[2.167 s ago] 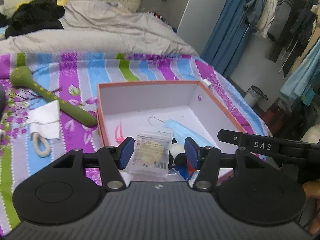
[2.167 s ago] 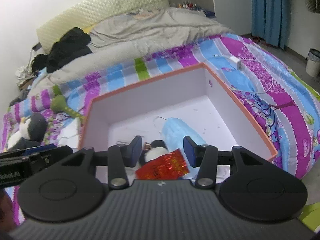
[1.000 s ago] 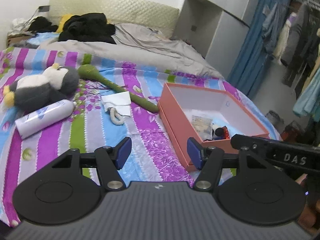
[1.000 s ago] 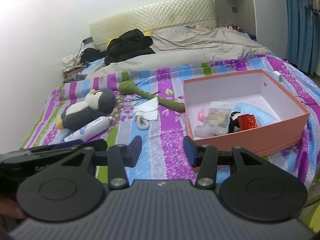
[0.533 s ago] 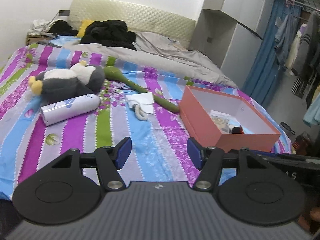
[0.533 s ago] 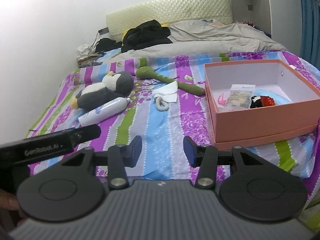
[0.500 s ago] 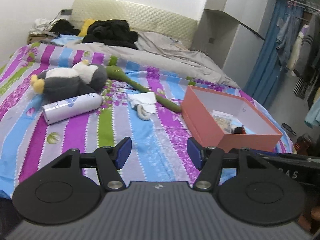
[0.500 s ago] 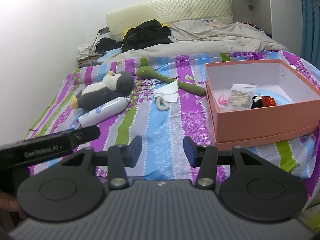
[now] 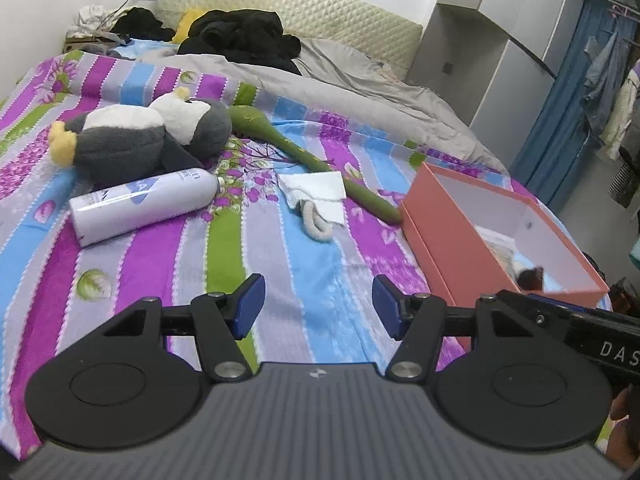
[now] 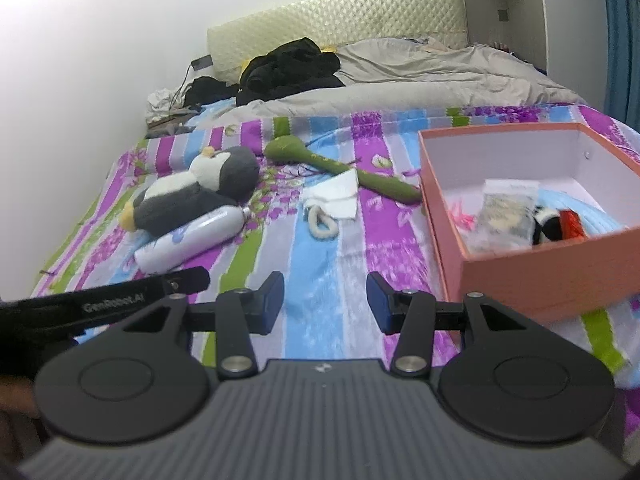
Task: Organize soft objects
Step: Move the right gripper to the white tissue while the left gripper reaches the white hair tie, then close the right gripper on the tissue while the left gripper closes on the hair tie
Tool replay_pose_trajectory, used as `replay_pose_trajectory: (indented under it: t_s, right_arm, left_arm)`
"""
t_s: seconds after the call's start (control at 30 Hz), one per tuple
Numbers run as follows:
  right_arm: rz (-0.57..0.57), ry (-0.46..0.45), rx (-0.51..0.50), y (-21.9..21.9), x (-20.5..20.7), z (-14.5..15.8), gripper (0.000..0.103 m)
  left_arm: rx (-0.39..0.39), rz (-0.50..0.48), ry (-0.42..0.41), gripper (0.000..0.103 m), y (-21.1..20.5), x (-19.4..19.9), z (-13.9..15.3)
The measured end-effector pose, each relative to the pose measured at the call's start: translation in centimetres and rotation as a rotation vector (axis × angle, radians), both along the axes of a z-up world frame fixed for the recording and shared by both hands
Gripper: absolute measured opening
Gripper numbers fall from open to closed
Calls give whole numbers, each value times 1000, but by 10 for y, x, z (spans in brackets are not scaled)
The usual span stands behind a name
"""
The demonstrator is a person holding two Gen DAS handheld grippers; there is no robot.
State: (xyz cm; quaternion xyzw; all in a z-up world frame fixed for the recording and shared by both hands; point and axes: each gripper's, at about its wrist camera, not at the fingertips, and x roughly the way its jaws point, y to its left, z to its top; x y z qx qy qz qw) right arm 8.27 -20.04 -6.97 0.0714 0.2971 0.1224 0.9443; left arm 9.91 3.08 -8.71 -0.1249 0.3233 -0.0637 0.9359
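A grey and white plush penguin (image 9: 148, 140) (image 10: 196, 194) lies on the striped bedspread at the left, with a white bottle (image 9: 144, 206) (image 10: 192, 238) beside it. A long green soft toy (image 9: 312, 162) (image 10: 344, 172), a white cloth (image 9: 316, 196) (image 10: 336, 196) and a pale fabric loop (image 9: 316, 224) (image 10: 322, 222) lie mid-bed. The orange box (image 9: 440, 240) (image 10: 532, 280) on the right holds a clear packet (image 10: 504, 216), a small panda toy and a blue mask. My left gripper (image 9: 318, 306) and right gripper (image 10: 325, 302) hover open and empty over the near bedspread.
A grey duvet (image 9: 360, 76) and black clothes (image 9: 244, 36) cover the far bed by the headboard. A wardrobe and blue curtain (image 9: 560, 108) with hanging clothes stand to the right. Each gripper's side bar shows at the other view's edge.
Both grippers pulled back from over the box, where a packet and a red item sat between their fingers, then dropped lower and closer to the bedspread. The penguin and bottle now look larger.
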Motion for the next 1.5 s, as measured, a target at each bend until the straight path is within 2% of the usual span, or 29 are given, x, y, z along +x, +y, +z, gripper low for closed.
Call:
replay_pose_trajectory:
  t_s: [0.2,0.37,0.57,0.73,1.03,1.13,1.27,1.4,1.5]
  right_arm:
    - [17,-34,11,13,48,-1,48]
    - [16,-39,47,19,81,-5,48]
    - [7,22,49,24,121,-27,48]
    - [-5,50,59,28,158,-43,48]
    - [-42,108,102,35,233,-82,48]
    - [-51,115,109,37,253,-94,48]
    - [-85,130,166,29,273,-106,48]
    - [-87,146,186,29,292,-118,48]
    - [-100,156,187,29,305,-128,48]
  left_arm:
    - [-15,0,16,65,11,50,-16]
    - [-57,4,44,64,20,83,-37]
    - [-100,1,88,58,25,124,-65]
    - [-174,-18,128,45,27,162,-91]
    - [-296,-21,172,37,32,224,-134]
    - [-323,-31,169,33,31,236,-143]
    - [-330,-43,164,32,28,246,-153]
    - [-389,-84,146,32,30,252,-159]
    - [-387,-97,154,32,29,259,-163]
